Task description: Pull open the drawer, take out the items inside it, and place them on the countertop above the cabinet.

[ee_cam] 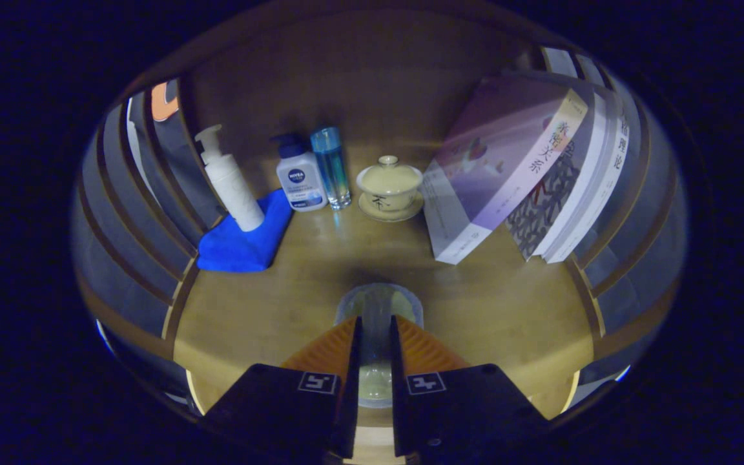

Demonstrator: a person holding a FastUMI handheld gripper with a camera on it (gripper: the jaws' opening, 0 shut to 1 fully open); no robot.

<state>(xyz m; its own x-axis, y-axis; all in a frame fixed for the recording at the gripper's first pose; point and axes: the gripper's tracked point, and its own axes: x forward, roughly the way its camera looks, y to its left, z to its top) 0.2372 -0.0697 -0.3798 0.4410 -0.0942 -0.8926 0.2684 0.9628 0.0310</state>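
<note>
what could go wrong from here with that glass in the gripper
1. The gripper pinches only the rim of the clear glass, smooth and see-through; it might slip or tip when released onto the countertop.
2. The lidded tea cup and slim blue bottle stand just beyond; pushing further forward could knock them.

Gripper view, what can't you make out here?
- Clear cup between the fingers of the hand-held gripper: the fingers cover its sides, so grip contact is uncertain.
- Drawer: hidden below the countertop.
- Rear books: the front book covers them.
- Cloth: the white pump bottle hides part of it.
</note>
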